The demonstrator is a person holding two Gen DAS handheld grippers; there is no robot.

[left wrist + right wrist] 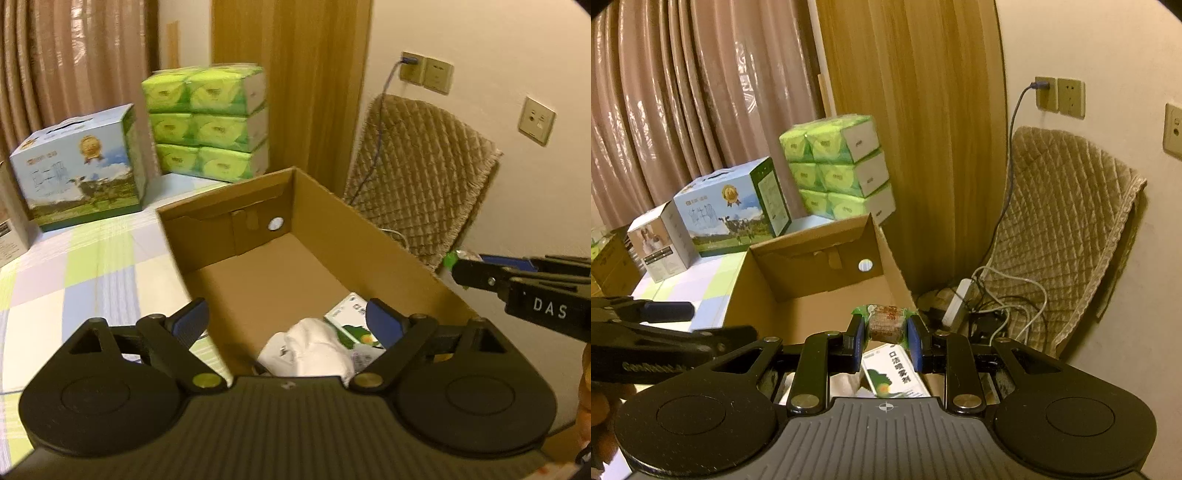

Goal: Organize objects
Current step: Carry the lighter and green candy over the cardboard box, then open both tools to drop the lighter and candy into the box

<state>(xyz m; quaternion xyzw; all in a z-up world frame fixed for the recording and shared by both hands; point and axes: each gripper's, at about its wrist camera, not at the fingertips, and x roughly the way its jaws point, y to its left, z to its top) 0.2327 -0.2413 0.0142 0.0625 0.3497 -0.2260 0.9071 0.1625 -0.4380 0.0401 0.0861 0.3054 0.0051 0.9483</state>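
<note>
An open cardboard box (325, 218) (812, 254) stands on the checked bedcover. Inside its near end lie a white cloth bundle (314, 350) and a white-and-green carton (351, 321) (894, 373). My left gripper (288, 317) hangs open above that end of the box, nothing between its blue pads. My right gripper (886, 332) is shut on a small brown snack in a green wrapper (884, 325), held over the box's right side. In the left wrist view the right gripper (458, 266) comes in from the right edge with a green wrapper tip showing.
A blue milk carton box (81, 170) (731, 206) and a stack of green tissue packs (210, 118) (838, 166) stand behind the box. A small white box (661, 240) sits further left. A quilted chair (1060, 229), a power strip and cables (960, 302) lie right.
</note>
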